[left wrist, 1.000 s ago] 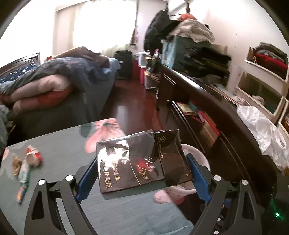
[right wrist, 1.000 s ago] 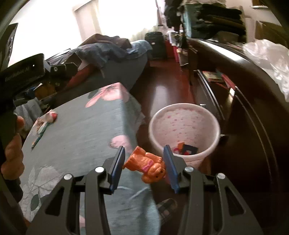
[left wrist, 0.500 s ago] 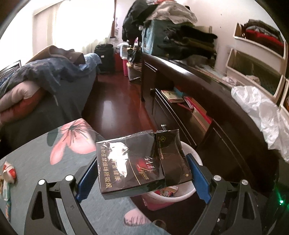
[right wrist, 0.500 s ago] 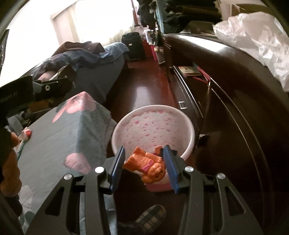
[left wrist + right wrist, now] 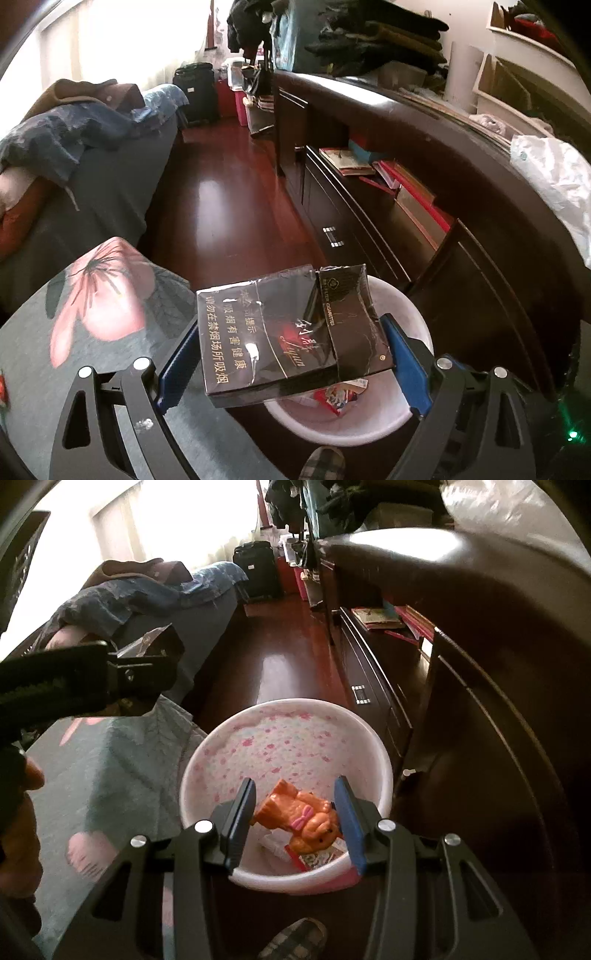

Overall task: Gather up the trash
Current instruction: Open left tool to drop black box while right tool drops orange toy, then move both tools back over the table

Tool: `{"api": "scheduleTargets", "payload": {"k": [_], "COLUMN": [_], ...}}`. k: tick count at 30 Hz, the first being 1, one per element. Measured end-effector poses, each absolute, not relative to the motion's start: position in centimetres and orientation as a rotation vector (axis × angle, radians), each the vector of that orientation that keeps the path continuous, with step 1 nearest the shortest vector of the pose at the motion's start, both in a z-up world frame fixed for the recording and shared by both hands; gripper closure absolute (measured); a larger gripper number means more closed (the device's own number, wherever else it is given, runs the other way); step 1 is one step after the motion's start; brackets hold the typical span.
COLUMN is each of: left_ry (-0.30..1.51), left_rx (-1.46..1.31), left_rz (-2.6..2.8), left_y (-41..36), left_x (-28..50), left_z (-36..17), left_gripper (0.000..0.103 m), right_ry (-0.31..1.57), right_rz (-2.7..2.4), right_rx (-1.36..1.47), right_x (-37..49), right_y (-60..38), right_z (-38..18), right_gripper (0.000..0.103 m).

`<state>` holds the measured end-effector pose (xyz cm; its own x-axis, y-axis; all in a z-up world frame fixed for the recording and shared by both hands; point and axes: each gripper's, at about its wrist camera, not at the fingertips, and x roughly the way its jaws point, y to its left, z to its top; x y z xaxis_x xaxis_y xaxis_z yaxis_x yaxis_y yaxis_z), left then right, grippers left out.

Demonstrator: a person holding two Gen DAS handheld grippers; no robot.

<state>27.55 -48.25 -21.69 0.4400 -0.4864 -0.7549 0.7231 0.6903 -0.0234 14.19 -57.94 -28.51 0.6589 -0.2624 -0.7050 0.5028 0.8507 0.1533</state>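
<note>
**Two hand-held grippers carrying trash over a waste bin**

Left wrist view: the left hand-held gripper (image 5: 290, 354) is clenched on a black cigarette carton (image 5: 288, 334), its blue pads pressing the carton's two short ends. The carton is wrapped in torn clear film and printed with gold and white characters; it is held roughly level, its right part above the rim of the pink-speckled waste bin (image 5: 413, 314), its left part above the edge of the counter (image 5: 44, 369), which is covered by a grey cloth with a large pink flower. Paper scraps (image 5: 343, 395) lie in the bottom of the bin.

Right wrist view: the right hand-held gripper (image 5: 295, 812) grasps an orange toy dog (image 5: 299, 819) with a pink bow, tilted between the blue pads. The toy hangs directly above the open mouth of the waste bin (image 5: 384, 771), inside its rim line. Wrappers (image 5: 317, 856) are visible on the bin floor beneath it. The bin stands on the dark red wooden floor (image 5: 280, 664), just beside the counter (image 5: 110, 775) and near a dark cabinet (image 5: 480, 701). A bed (image 5: 166, 602) heaped with bedding lies beyond.
</note>
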Motion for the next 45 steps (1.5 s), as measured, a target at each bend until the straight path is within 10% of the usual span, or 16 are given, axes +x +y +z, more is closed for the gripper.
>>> {"api": "scheduleTargets", "payload": {"k": [26, 45], "left_ry": [0.840, 0.741], "left_rx": [0.280, 0.230], "left_rz": [-0.778, -0.614], "left_y": [-49.5, -36.8], "left_x": [28.4, 26.2], "left_z": [-20.9, -16.7], "left_gripper": [0.004, 0.004], "right_ry": [0.732, 0.698], "right_rz": [-0.479, -0.389], "right_rx": [0.368, 0.220], "right_x": [14.4, 12.1], "right_y": [-59.5, -49.0], "right_z": [-30.3, -23.1], "right_gripper": [0.033, 0.014]}}
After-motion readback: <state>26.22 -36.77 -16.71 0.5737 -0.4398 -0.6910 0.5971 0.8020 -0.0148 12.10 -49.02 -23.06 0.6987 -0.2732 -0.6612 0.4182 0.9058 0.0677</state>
